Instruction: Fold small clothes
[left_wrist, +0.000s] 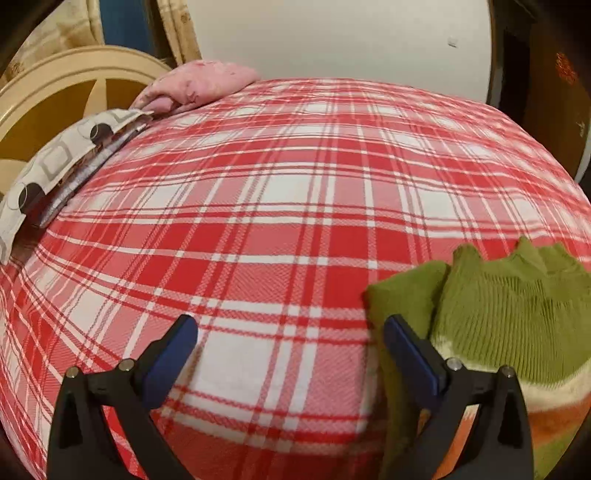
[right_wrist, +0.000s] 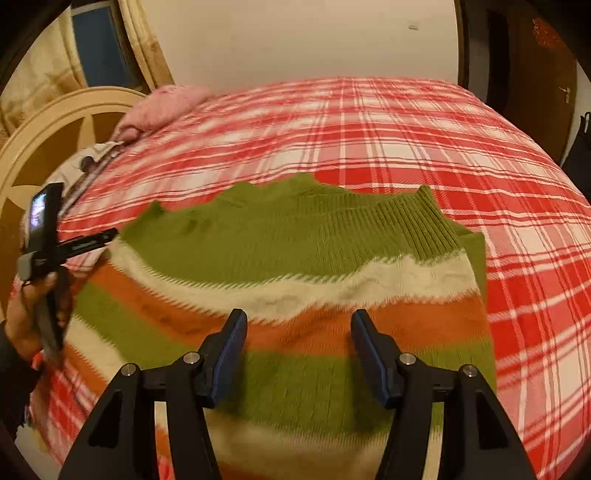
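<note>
A small knitted sweater (right_wrist: 295, 258) with green, cream and orange stripes lies flat on the red plaid bedspread (right_wrist: 443, 147). Its green ribbed edge points away from me. My right gripper (right_wrist: 299, 325) is open, hovering above the sweater's middle and holding nothing. My left gripper (left_wrist: 290, 332) is open over bare bedspread (left_wrist: 258, 203), just left of the sweater (left_wrist: 498, 306), whose green sleeve sits by its right finger. The left gripper's body also shows at the left edge of the right wrist view (right_wrist: 48, 236), held in a hand.
A pink pillow (left_wrist: 199, 85) and a patterned cushion (left_wrist: 62, 162) lie at the bed's far left by a cream headboard (left_wrist: 55, 96). A white wall and a dark door (right_wrist: 535, 74) stand beyond the bed.
</note>
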